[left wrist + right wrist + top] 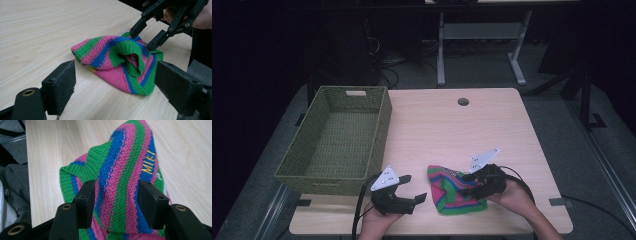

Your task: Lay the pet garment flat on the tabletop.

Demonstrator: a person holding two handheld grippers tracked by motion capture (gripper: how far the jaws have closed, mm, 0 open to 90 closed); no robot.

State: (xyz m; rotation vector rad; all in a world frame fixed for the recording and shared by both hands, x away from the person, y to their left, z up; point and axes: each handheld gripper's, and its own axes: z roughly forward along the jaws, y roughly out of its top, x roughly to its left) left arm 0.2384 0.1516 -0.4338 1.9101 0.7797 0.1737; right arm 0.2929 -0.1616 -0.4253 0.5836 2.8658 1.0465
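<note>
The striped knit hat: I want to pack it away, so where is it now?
In the high view the striped knit hat lies on the table near its front edge, right of centre, under the right tool, with the left tool just to its left.

The one readable text is "MIKI", stitched in yellow capital letters on a blue stripe of the striped knitted garment [130,170]. In the right gripper view it lies just beyond the right tool [116,202], above that tool's right-hand jaw, running slantwise up the stripe. A small pale mark beside it is too blurred to read.
</note>
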